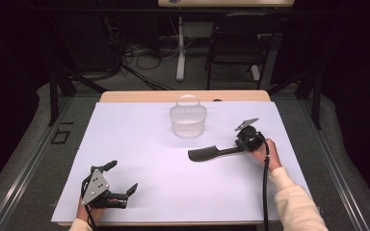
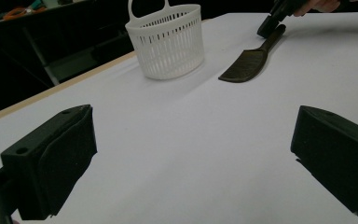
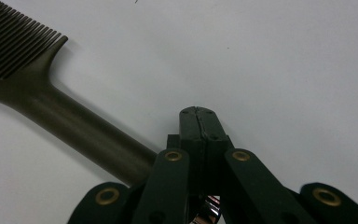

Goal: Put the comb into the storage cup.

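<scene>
**Comb pinned at its handle, basket waiting behind**

While the left gripper [image 1: 118,185] rests near the front edge of the white table [image 1: 139,139] with its blocky, foam-faced jaws spread wide and nothing between them, the right gripper [image 1: 238,147] is closed at the end of the comb [image 1: 212,153]. From the right gripper view, its jaws meet pad to pad just beside the smooth, rounded handle, whose end runs under the linkage; whether they pinch it I cannot tell. The comb is dark, matte plastic with fine, close teeth, lying flat right of centre. A white slatted plastic basket [image 1: 188,120] with a loop handle stands upright behind it, apart.
</scene>
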